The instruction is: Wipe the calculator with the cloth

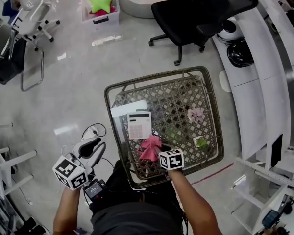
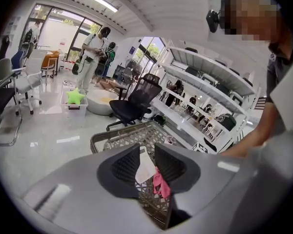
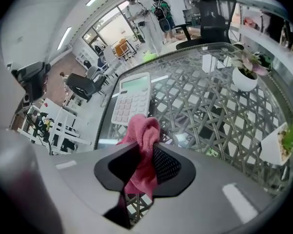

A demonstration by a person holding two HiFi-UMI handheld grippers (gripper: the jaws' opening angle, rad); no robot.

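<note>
A white calculator (image 1: pixel 139 125) lies on the left half of the glass-topped wicker table (image 1: pixel 211 102). My right gripper (image 1: pixel 159 152) is shut on a pink cloth (image 1: pixel 150 147), which hangs bunched just in front of the calculator's near edge. In the right gripper view the cloth (image 3: pixel 142 143) rises between the jaws of the right gripper (image 3: pixel 145 167), and the calculator (image 3: pixel 132 100) lies just beyond it. My left gripper (image 1: pixel 94 147) hovers left of the table, off its edge, open with nothing in it. Through the gap in the left gripper (image 2: pixel 147 165) I see the calculator (image 2: pixel 145 168) and the cloth (image 2: pixel 160 183).
Two small potted plants (image 1: pixel 196 114) (image 1: pixel 202 142) stand on the right half of the table. A black office chair (image 1: pixel 196 11) is beyond its far edge. White shelving (image 1: pixel 264 82) runs along the right. A bin with a green star (image 1: pixel 102 4) sits far left.
</note>
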